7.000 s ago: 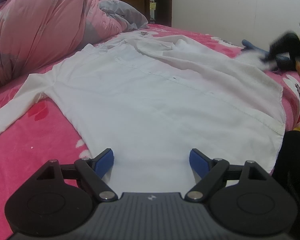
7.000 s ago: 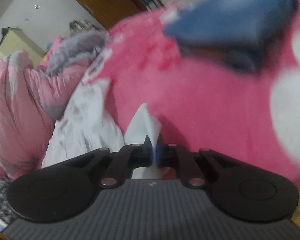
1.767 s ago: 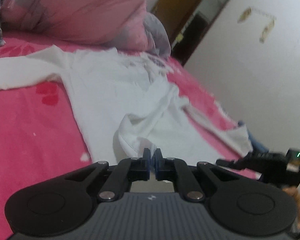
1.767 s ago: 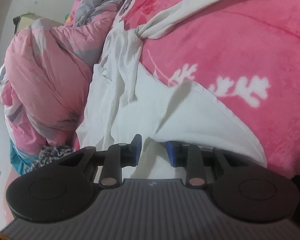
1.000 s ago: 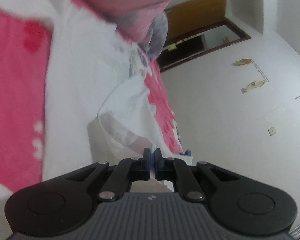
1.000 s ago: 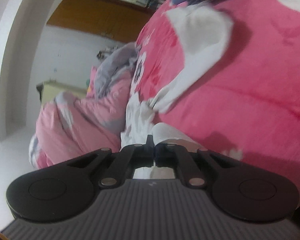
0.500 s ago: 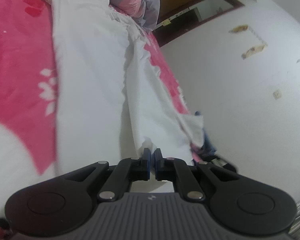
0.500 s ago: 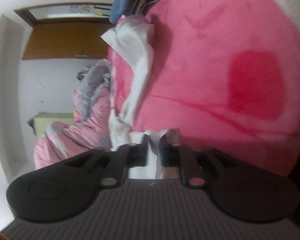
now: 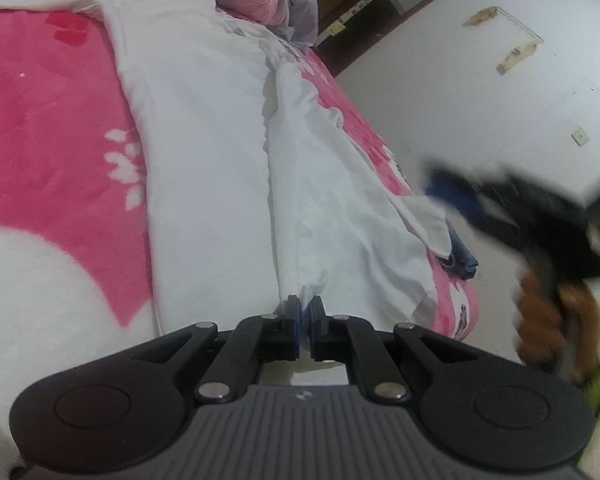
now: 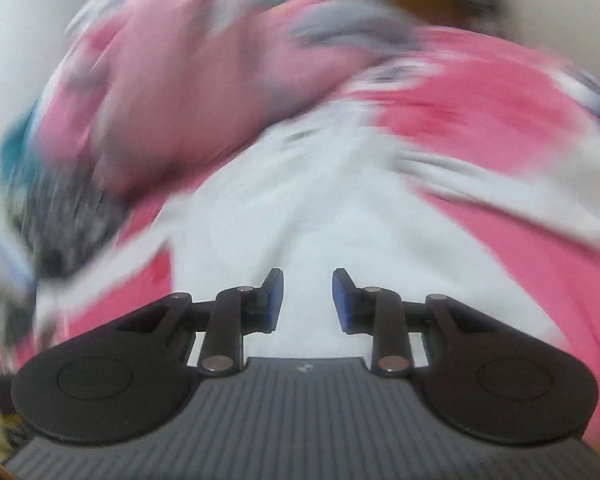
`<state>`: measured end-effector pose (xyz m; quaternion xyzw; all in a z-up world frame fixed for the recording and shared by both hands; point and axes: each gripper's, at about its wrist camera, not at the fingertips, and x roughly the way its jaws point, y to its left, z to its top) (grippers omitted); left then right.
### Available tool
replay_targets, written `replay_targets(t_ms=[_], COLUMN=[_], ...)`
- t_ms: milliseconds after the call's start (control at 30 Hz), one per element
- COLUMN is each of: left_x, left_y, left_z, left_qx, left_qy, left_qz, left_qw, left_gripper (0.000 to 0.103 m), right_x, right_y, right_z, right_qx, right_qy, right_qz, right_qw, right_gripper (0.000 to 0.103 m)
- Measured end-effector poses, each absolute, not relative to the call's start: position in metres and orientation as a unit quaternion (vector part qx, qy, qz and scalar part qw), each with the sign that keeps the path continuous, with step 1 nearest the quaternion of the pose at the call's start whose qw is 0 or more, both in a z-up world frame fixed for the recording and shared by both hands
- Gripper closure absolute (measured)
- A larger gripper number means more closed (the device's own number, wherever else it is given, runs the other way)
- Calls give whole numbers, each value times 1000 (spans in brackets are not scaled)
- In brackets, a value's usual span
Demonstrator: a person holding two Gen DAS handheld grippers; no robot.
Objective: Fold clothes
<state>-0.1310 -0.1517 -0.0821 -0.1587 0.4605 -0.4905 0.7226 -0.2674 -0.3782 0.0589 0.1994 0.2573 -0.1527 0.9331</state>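
On a pink floral blanket (image 9: 52, 128), a white shirt (image 9: 204, 148) lies with its 3 o'clock side now folded inward, one lengthwise fold apparently made. The right gripper (image 10: 306, 298), clamped a second ago, has sprung apart, empty; the left gripper (image 9: 305, 312) still pinches the shirt's hem.

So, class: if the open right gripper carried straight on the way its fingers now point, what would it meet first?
Most likely the white cotton shirt spread on the pink floral blanket; it fills the gap ahead of the right gripper. The frame is blurred, so depth is uncertain.
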Motion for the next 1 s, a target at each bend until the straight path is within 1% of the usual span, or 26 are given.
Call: replay_targets(t_ms=[133,200,233,267,300,333,367,400,433,467,667,767,1000], left_x=[-136,-139,-139,-139,-139,-139,-139,-139,-139,-139,-136,-131,-130], left_y=[-151,-149,-149,-149,-148,-148,-147,-146,-144,-144,-146,-151,-151], left_z=[-81,-80,-80,-80,-80,-80,-80,-80,-81,-81,-82,-83,-85], left_qx=[-150,-145,-143,-140,-139,-138,-138,-138,-139,-140,-147,-150,-156], left_qy=[454,451,449,448,447,446,445,445,445,445,449,452,456], left_qz=[-489,-491,-492,-494,-495,-496,-498,-499,-500,-500,-498,-495,-490], left_qw=[730,731,732,732,732,732,732,731,730,730,727,727,726], left_gripper=[98,98,98,98,98,98,98,98,98,98,98,98,98], right_x=[-153,-117,-105,-93,-86,-86,-86,-87,-87,-87,-86,-89,-93], right_y=[-371,-379,-382,-386,-388,-388,-388,-389,-389,-389,-394,-401,-399], right_z=[35,18,7,-3,-10,-12,-14,-16,-18,-20,-30,-30,-28], right_qx=[25,-2,1,3,4,3,2,1,-1,-2,4,23,19], right_qy=[311,327,335,342,345,342,340,337,334,331,323,322,322], right_qz=[-129,-110,-91,-72,-64,-68,-73,-77,-82,-86,-102,-96,-97], right_qw=[941,939,938,937,936,937,938,938,939,940,941,942,942], right_gripper=[76,75,72,64,60,52,47,44,25,1,1,1,1])
